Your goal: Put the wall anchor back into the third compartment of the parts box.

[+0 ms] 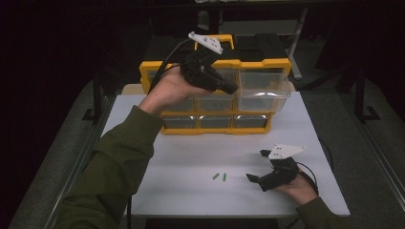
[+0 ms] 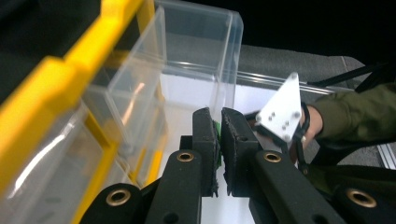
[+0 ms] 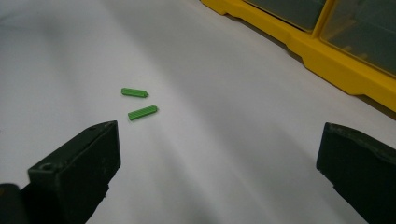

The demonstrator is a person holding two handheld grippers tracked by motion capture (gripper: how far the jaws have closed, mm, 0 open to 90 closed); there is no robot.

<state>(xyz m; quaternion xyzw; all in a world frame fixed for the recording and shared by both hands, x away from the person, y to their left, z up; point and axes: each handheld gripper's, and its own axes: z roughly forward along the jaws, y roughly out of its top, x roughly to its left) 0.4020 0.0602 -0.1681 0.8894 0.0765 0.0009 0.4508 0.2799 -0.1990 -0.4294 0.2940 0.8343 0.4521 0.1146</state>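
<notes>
My left gripper [image 1: 233, 88] is raised in front of the yellow drawer cabinet [image 1: 215, 64], just left of a clear drawer [image 1: 263, 93] pulled out of the top row at the right. In the left gripper view its jaws [image 2: 219, 119] are shut on a small green peg [image 2: 217, 140], with the open drawer [image 2: 187, 70] right ahead. Two more green pegs [image 1: 216, 176] [image 1: 224, 177] lie on the white table. My right gripper [image 1: 255, 165] rests near the table's front right, open, and points at those pegs [image 3: 134, 92] [image 3: 143, 112]; nothing is between its jaws [image 3: 220, 137].
The cabinet stands at the back of the white table [image 1: 191, 152], with closed clear drawers in its lower row [image 1: 215, 121]. Its yellow base [image 3: 327, 51] runs along the top right of the right gripper view. Dark floor surrounds the table.
</notes>
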